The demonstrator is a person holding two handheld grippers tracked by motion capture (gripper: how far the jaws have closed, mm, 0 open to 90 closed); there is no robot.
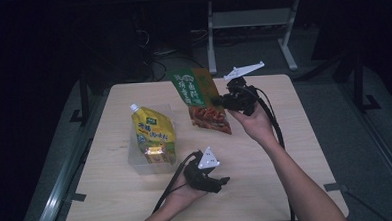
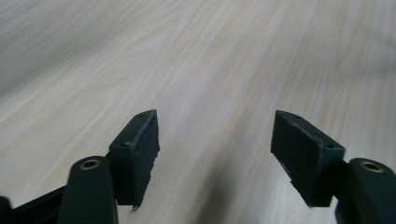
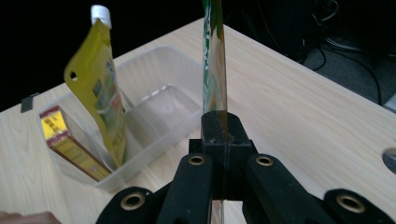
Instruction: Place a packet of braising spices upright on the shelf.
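Note:
A green and orange snack bag (image 1: 203, 102) hangs tilted above the table's middle, with my right gripper (image 1: 222, 100) shut on its right edge. In the right gripper view the bag (image 3: 214, 60) stands edge-on, clamped between the jaws of that gripper (image 3: 223, 135). A yellow spouted pouch (image 1: 155, 132) stands upright in a clear plastic container (image 1: 135, 158) at the left. My left gripper (image 1: 221, 183) hovers near the table's front, right of the container. Its jaws (image 2: 215, 140) stand wide open over bare wood with nothing between them.
A small red and yellow box (image 3: 70, 144) leans inside the clear container (image 3: 159, 107) beside the yellow pouch (image 3: 98, 79). The pale wooden table (image 1: 286, 151) has dark floor and metal frame legs behind it. Cables trail from both grippers toward the front.

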